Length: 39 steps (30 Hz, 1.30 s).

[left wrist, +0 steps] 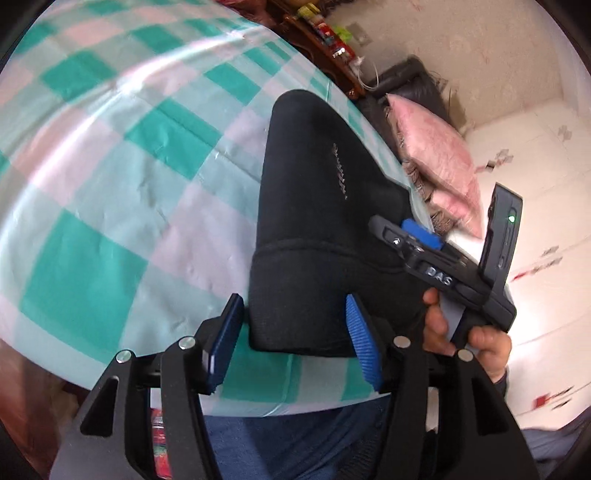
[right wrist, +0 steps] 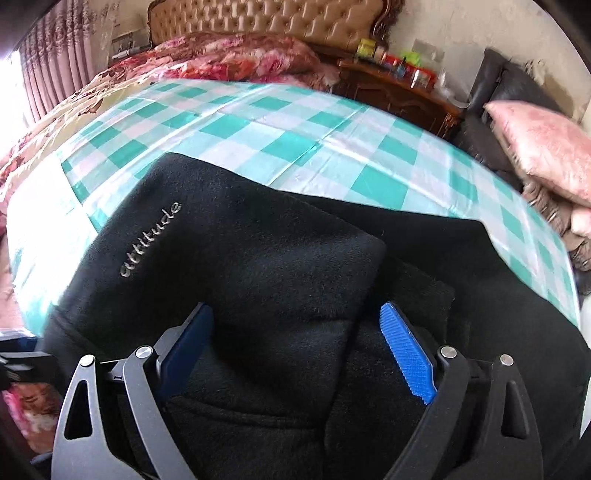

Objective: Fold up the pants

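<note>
pants: your black fleece pants [right wrist: 258,258] are folded into a thick bundle on the checked cloth, filling the lower middle of the right wrist view; the upper layer has "attitude" stitched in grey toward the left. In the left wrist view they [left wrist: 325,206] run from the centre down to the lower middle, ribbed band end nearest the camera.

right tongs: yours [right wrist: 297,350] are spread wide at the bottom of the frame, straddling the top fold. The blue pads [right wrist: 406,354] stand clear of the fabric on both sides, so nothing's gripped. In the left wrist view the same tool [left wrist: 413,240] sits centre right, with your hand [left wrist: 465,332] wrapped round the handle.

left tongs: yours [left wrist: 291,332] are roughly half open at the bottom of the frame, the band end of the pants sitting between the pads [left wrist: 360,339]. Can't tell if the pads touch it, but they aren't squeezing it.

cloth: teal and white checked sheet [right wrist: 295,122] spread across the bed under the pants.

surroundings: floral quilt [right wrist: 221,59] and tufted headboard [right wrist: 266,18] along the top, wooden nightstand [right wrist: 399,88] upper right, pink cushion [right wrist: 546,147] far right.
</note>
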Tool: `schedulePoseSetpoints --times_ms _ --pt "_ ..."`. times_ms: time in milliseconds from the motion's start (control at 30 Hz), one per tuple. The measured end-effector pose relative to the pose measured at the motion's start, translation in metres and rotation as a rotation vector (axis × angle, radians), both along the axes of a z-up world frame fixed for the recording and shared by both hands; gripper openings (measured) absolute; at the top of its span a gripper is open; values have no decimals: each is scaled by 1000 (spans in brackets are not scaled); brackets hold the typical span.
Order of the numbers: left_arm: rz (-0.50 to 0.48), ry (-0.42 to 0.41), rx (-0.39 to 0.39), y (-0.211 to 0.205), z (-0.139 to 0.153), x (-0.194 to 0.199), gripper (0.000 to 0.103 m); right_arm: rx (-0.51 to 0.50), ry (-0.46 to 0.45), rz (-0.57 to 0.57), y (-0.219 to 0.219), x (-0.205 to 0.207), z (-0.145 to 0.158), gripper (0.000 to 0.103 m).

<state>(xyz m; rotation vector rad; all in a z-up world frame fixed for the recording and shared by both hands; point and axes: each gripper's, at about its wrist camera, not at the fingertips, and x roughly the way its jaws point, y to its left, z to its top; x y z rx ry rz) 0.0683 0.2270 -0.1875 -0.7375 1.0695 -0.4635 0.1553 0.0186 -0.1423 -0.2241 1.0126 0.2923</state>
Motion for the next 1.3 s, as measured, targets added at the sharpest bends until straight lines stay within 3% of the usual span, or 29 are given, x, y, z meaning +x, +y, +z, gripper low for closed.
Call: schedulePoseSetpoints --times_ms 100,200,367,467,567,733,800,833,900,967,1000,1067,1167,1300 --pt "-10 10 -18 0 -3 0 47 133 53 28 2 6 20 89" --pt "-17 -41 60 -7 10 -5 36 131 97 54 22 19 40 89" --pt "-29 -178 266 -33 51 -18 32 50 241 153 82 40 60 89" --pt "-26 -227 385 -50 66 -26 32 -55 290 161 118 52 62 89" --pt "-24 -263 468 -63 77 -32 32 -181 312 193 147 56 47 89" --pt "-23 -304 529 -71 86 -37 31 -340 381 223 163 57 7 84" --pt "-18 -307 527 -71 88 -38 31 -400 364 233 165 55 -1 59" --pt "-15 -307 524 -71 87 -36 31 -396 363 233 164 55 -2 57" --pt "-4 -308 501 -70 89 -36 30 -387 363 243 164 55 -2 41" --pt "21 -299 450 -64 90 -35 33 -366 363 244 161 55 -1 34" --pt "57 -260 373 -55 86 -34 38 -360 361 245 160 55 1 31" --pt "113 -212 313 -47 80 -35 68 -336 360 248 157 55 4 30" --pt "144 -163 201 -46 69 -32 71 -265 377 236 148 61 10 29" --pt "140 -111 161 -63 50 -19 72 -160 394 222 131 65 25 28"
